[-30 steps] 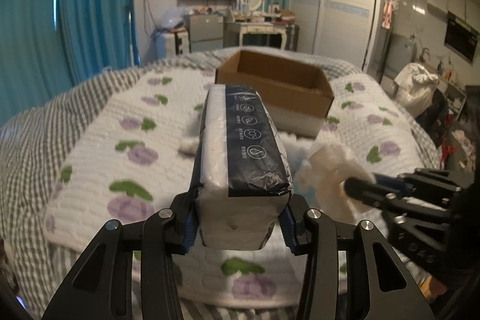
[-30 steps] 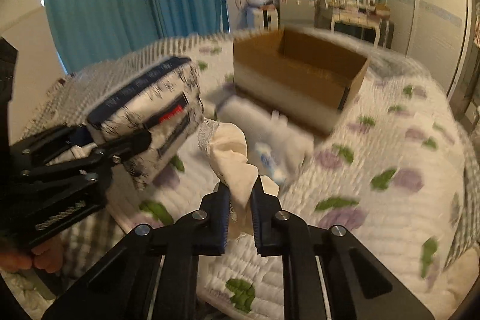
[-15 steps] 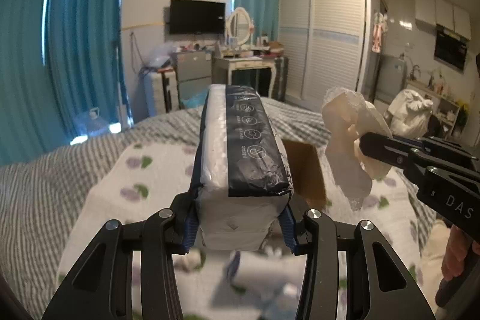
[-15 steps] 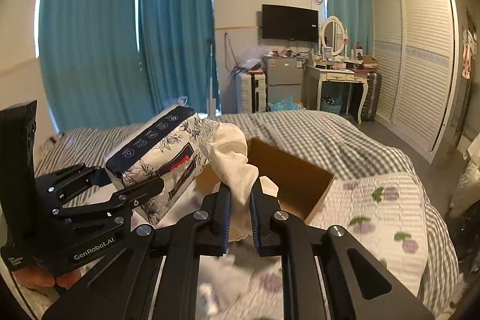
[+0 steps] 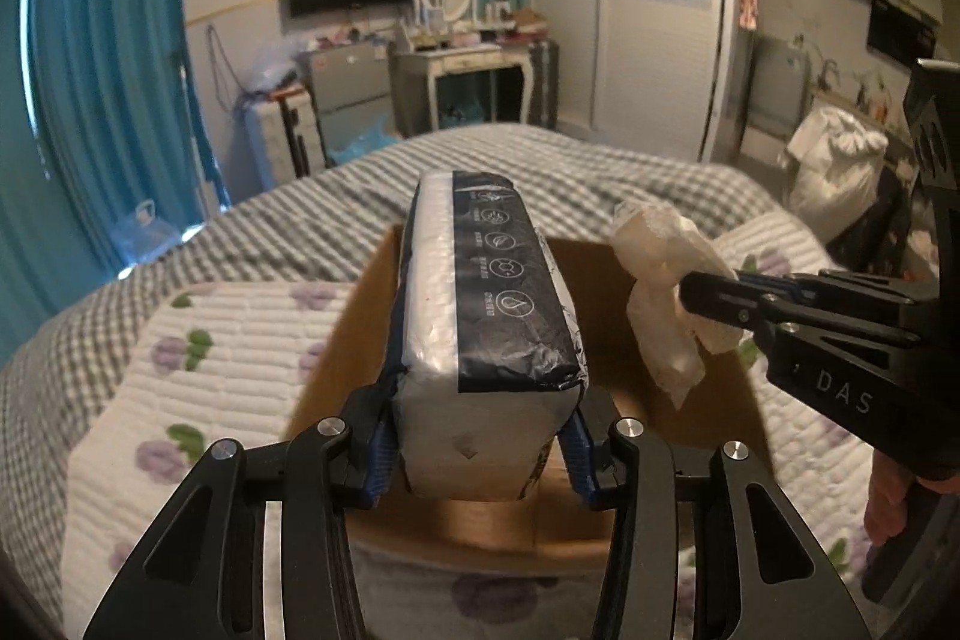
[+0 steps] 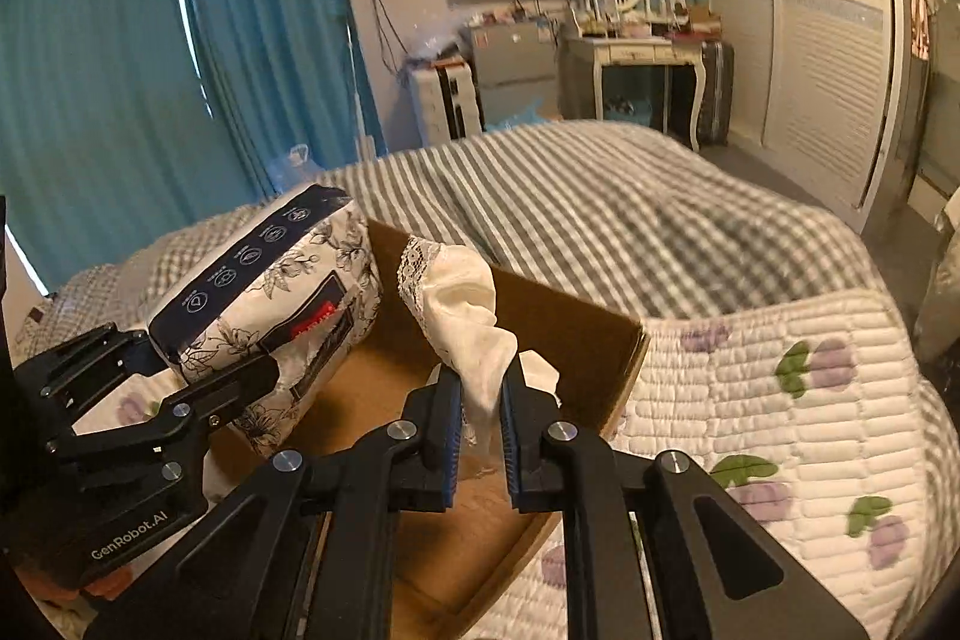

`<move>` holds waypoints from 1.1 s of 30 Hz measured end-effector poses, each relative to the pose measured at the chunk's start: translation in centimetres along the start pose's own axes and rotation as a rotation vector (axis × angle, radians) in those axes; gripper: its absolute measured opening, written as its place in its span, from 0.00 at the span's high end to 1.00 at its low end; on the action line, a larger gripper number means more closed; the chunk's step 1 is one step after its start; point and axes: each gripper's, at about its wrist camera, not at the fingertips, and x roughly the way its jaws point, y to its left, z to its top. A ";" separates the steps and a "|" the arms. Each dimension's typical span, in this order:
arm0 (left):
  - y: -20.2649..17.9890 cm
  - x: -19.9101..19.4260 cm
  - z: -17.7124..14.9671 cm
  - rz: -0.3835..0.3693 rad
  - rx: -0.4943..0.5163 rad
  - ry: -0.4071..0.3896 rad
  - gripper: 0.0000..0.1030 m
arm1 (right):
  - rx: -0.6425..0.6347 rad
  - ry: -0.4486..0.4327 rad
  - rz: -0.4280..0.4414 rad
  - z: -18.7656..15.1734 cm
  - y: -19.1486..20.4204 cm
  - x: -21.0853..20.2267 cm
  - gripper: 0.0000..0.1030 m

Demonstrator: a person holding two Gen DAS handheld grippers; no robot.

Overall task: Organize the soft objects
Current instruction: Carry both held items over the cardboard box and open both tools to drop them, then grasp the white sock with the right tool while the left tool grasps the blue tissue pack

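My left gripper (image 5: 477, 436) is shut on a soft tissue pack (image 5: 480, 304) with a dark blue top strip and floral sides; it also shows in the right wrist view (image 6: 270, 304). My right gripper (image 6: 480, 418) is shut on a crumpled white lace-edged cloth (image 6: 462, 316), seen in the left wrist view (image 5: 666, 292) too. Both are held above an open brown cardboard box (image 6: 576, 334) on the bed, whose inside (image 5: 606, 280) looks bare where visible.
The box sits on a white quilt with purple flowers (image 6: 780, 400) over a grey checked bedspread (image 6: 600, 196). Teal curtains (image 6: 120, 70), a dresser with mirror (image 6: 624, 40) and a wardrobe (image 6: 828, 10) stand beyond the bed.
Both grippers have moved forward and now hover over the cardboard box, each still gripping its item. The loose items on the quilt have dropped out of view.
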 end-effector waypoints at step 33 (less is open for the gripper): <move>3.0 -26.3 -8.8 0.141 -0.051 -0.188 0.06 | -0.127 -0.123 -0.065 -8.9 11.3 -25.8 0.15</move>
